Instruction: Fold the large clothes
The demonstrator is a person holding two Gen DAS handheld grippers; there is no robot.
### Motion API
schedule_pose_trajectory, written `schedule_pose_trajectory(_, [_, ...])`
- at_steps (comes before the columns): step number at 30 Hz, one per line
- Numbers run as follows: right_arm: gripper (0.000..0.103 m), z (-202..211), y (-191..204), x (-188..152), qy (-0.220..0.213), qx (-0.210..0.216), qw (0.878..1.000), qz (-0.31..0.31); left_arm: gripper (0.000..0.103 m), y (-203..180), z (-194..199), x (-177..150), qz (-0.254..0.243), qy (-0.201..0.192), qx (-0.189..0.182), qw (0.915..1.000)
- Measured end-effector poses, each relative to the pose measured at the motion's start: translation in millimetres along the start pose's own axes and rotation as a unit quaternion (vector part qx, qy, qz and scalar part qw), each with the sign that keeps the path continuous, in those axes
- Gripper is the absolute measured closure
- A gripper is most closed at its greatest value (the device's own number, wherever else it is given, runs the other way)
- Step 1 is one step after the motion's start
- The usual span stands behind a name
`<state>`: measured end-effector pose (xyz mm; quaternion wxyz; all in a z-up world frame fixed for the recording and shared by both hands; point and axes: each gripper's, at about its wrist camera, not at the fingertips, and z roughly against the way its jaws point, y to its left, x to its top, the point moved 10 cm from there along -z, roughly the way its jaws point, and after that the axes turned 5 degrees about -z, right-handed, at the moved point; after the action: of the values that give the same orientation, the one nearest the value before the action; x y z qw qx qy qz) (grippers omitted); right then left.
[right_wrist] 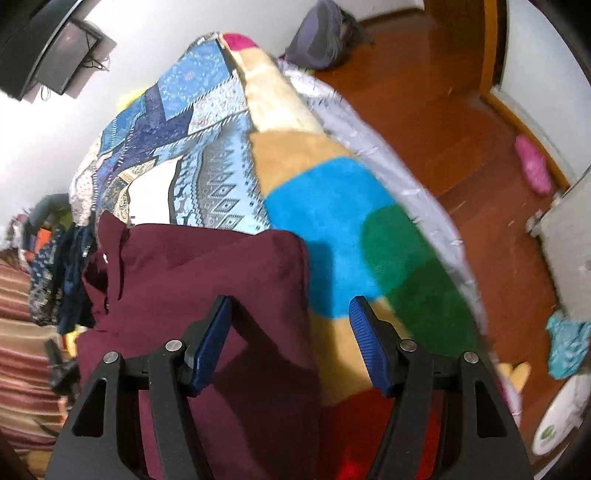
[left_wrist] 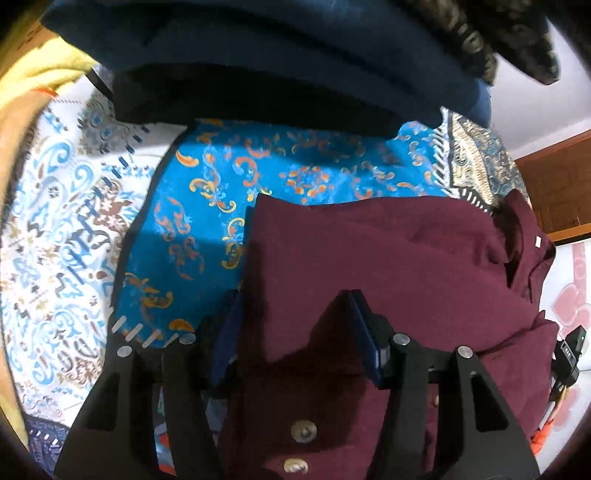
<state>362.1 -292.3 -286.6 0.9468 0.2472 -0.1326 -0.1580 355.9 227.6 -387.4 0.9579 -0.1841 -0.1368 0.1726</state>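
Observation:
A maroon button shirt [left_wrist: 369, 258] lies folded on the patterned bedspread [left_wrist: 207, 177]; its collar with a white tag is at the right in the left wrist view. My left gripper [left_wrist: 295, 306] is open, its blue pads astride the shirt's near edge, above two buttons. In the right wrist view the same shirt [right_wrist: 207, 280] fills the lower left. My right gripper [right_wrist: 291, 314] is open; its left pad [right_wrist: 214, 332] is over the shirt and its right pad over the coloured blanket [right_wrist: 332, 221].
A pile of dark blue clothes [left_wrist: 280, 55] lies at the far side of the bed. A patchwork bedspread [right_wrist: 207, 155] covers the bed. Beyond the bed's right edge are a wooden floor [right_wrist: 443, 118], a pink slipper [right_wrist: 532, 166] and a grey bag [right_wrist: 321, 33].

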Motion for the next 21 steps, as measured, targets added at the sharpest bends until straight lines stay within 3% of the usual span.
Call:
schedule_pose_trajectory(3, [0.043,-4.6,8.8,-2.5,0.006,0.018,1.0,0.001,0.045,0.6,-3.3,3.6,0.02,-0.007,-0.025,0.9994])
schedule_pose_trajectory(4, [0.051,-4.7,11.1,-2.7,0.005,0.016,1.0,0.003,0.045,0.6,-2.3,6.2,0.025,-0.016,-0.033,0.999])
schedule_pose_trajectory(7, [0.064,0.2,16.7,-3.9,-0.011,0.003,1.0,0.01,0.063,1.5,-2.2,10.5,0.028,-0.025,-0.035,0.9987])
schedule_pose_trajectory(9, [0.078,5.0,16.6,-1.9,-0.022,-0.003,1.0,0.014,0.082,-2.9,-2.7,9.8,0.011,-0.024,-0.02,0.9995])
schedule_pose_trajectory(10, [0.085,7.9,18.2,-1.2,-0.029,-0.002,0.999,0.017,0.087,-5.0,-4.0,10.9,0.001,-0.024,-0.009,0.9997])
schedule_pose_trajectory(13, [0.094,18.7,27.4,0.3,-0.042,0.009,0.999,0.029,0.097,-16.3,3.9,12.2,-0.046,-0.036,0.048,0.9971])
schedule_pose_trajectory(18, [0.097,44.0,55.4,5.8,-0.076,0.007,0.994,0.077,0.101,-54.7,51.3,23.7,-0.137,-0.101,0.127,0.9772])
schedule_pose_trajectory(21, [0.097,62.3,80.8,13.9,-0.1,0.015,0.989,0.108,0.101,-78.3,93.5,35.6,-0.166,-0.151,0.142,0.964])
